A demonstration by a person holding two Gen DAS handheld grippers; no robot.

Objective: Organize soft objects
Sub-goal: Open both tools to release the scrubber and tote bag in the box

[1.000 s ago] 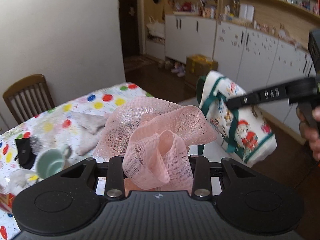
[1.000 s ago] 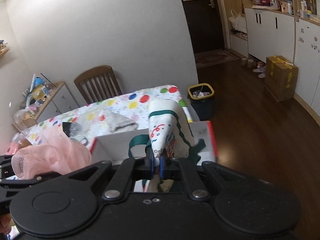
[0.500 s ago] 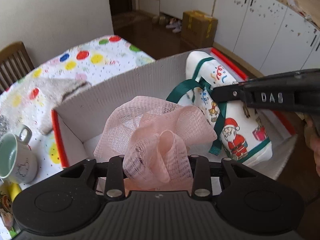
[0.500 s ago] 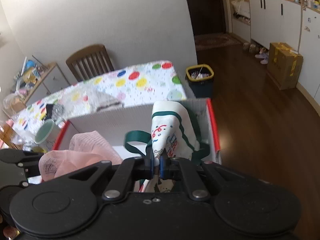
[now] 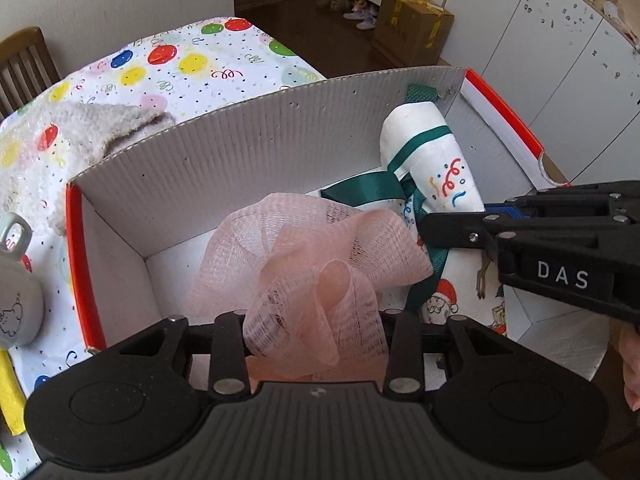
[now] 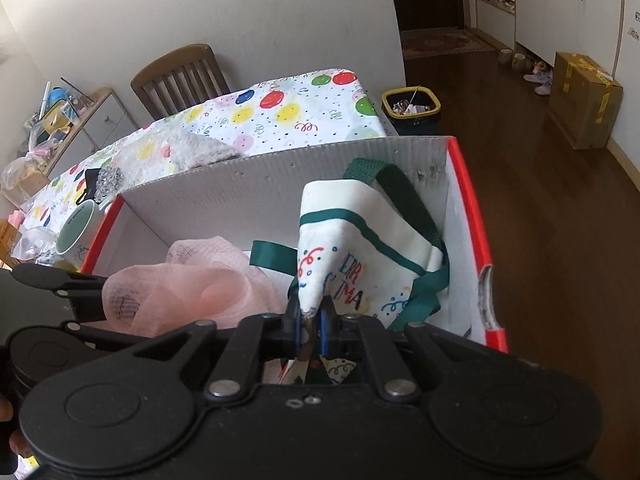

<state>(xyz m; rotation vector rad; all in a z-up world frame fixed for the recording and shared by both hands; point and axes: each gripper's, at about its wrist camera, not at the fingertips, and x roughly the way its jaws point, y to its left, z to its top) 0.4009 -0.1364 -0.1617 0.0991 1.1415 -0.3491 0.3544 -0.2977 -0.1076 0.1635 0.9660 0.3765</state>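
- Left gripper (image 5: pixel 316 320) jaws clamped on pink mesh pouf (image 5: pixel 304 264), bunched just ahead of them, inside white box (image 5: pixel 240 136), probably for dropping.
- Right gripper (image 6: pixel 309 326) jaws pinched on Christmas tote bag (image 6: pixel 372 252); bag ahead, leaning into box's far corner.

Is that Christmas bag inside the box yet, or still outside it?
Inside. The Christmas bag sits within the box walls, leaning toward the far right corner, with the right gripper clamped on its fabric.
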